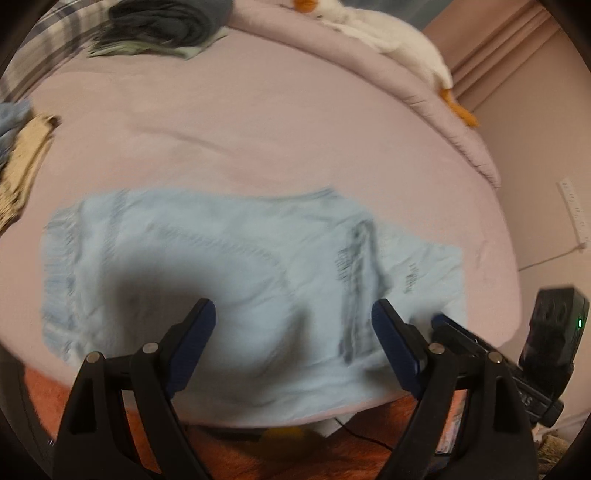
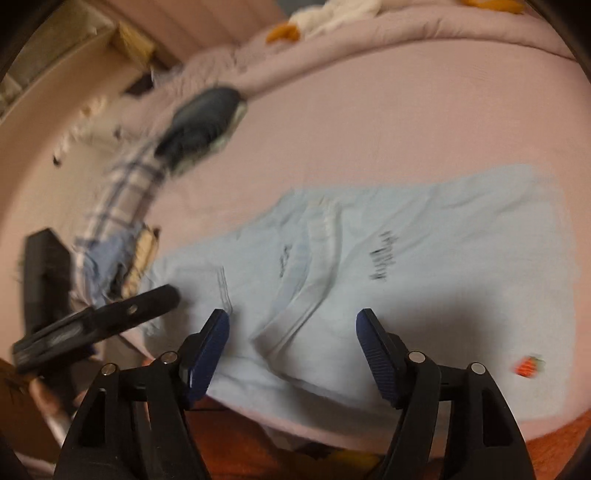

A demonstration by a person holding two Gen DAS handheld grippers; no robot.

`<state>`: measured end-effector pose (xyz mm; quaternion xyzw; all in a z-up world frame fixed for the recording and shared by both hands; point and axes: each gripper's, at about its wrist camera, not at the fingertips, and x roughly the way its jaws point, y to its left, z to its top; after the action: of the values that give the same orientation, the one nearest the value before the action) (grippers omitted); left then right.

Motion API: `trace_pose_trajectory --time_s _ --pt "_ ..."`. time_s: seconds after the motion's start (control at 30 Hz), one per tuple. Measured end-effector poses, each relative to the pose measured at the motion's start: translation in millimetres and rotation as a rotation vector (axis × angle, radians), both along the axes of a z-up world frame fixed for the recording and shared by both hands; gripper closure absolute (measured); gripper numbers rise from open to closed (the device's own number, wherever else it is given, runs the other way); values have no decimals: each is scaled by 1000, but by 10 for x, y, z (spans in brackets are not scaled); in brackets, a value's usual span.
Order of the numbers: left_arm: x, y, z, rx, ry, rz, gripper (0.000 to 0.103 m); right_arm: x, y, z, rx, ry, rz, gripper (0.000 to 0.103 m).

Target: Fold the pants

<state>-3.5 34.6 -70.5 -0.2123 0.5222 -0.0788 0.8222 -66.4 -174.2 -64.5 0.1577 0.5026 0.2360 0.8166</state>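
Left wrist view: my left gripper [image 1: 293, 314] hangs wide apart and empty over the pale blue pants [image 1: 229, 280], which lie crumpled near the front edge of the pink bed [image 1: 258, 129]. My right gripper [image 2: 293, 325] is likewise spread, gripping nothing (both views are blurred). Folded clothes [image 1: 159, 26] sit far back, beside a plush goose [image 1: 388, 33].

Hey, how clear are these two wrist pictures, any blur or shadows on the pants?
Left wrist view: the light blue pants are motion-smeared, with a dark shadow just ahead of the open left gripper; fisheye bends the pink bed edge. Right wrist view: blur is heavier, worst at the left side, the print on the pants unreadable, and a shadow lies by the open right gripper.
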Motion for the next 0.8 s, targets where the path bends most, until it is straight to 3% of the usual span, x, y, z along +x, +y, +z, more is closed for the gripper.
trace_pose_trajectory --time_s 0.23,0.33,0.37,0.4,0.5,0.6,0.73,0.77,0.8 --pt "458 -494 -269 -128 78 -159 21 -160 -891 43 -107 -6 -328 32" --pt "612 -727 -439 -109 137 -205 36 -254 -1149 -63 -134 18 -445 32" --pt "634 -776 -498 -97 160 -214 47 -277 -1216 -80 -136 27 -467 32" --pt "635 -807 -547 -89 185 -223 58 -315 -1260 -104 -137 34 -480 32" --pt "571 -824 -547 -79 183 -238 70 -406 -1301 -168 -143 61 -496 32" --pt "445 -801 -604 -165 244 -252 73 -439 -1294 -234 -133 88 -484 32" --pt "368 -851 -573 -115 218 -262 83 -374 -1201 -324 -119 115 -444 32" --pt "373 -839 -568 -121 220 -255 92 -357 -1152 -336 -119 116 -429 35" --pt "375 -831 -564 -128 222 -255 94 -336 -1132 -332 -120 117 -417 43"
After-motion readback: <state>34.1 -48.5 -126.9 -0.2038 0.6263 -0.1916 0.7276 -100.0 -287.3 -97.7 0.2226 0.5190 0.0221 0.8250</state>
